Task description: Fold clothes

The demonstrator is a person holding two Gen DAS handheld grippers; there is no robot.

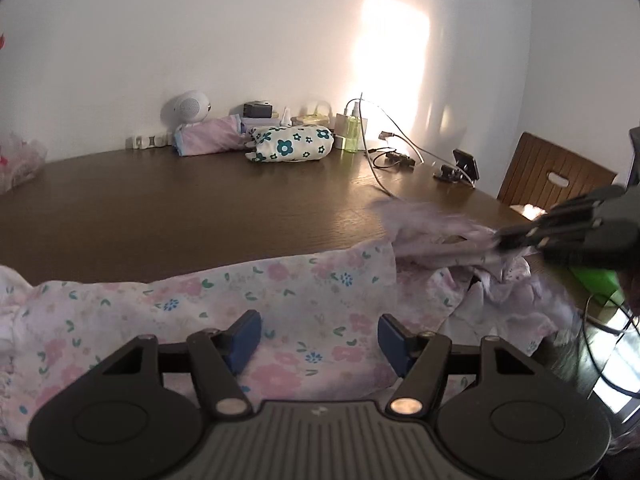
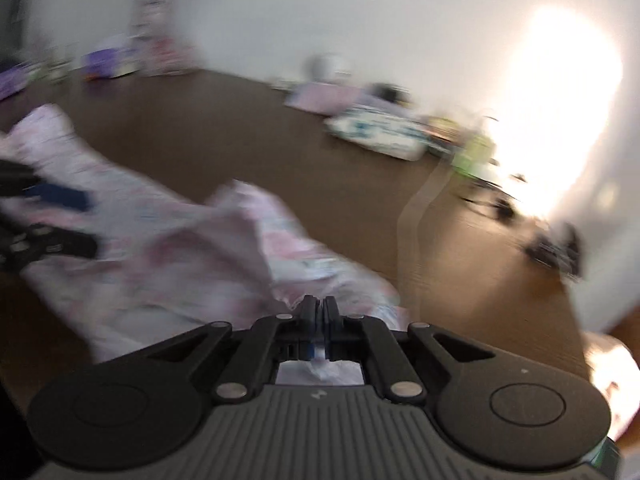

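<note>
Lying across the near edge of the brown desk [image 1: 200, 200], the pink floral garment [image 1: 224, 300] is stretched out in a long band, its long axis running left to right in the left wrist view. One end trails off past the left gripper [image 1: 319, 338]; the other rises, bunched, toward the right gripper [image 2: 319, 308].

The left gripper hovers over the middle of the band with its jaws wide apart and nothing between them. The right gripper's jaws are closed tight on a pinch of the same cloth, a white scrap showing just behind them. That end of the garment is lifted off the desk and smeared by motion, so its exact edge cannot be made out.

As for progress, the cloth seems already narrowed into a strip, and I judge a fold is in hand, with the raised right end perhaps being carried over toward the left. It is not yet a compact bundle. At the back of the desk, against the wall, a blue-flowered folded cloth [image 1: 290, 144] and a pink folded cloth [image 1: 208, 136] lie in tidy parcels.
</note>
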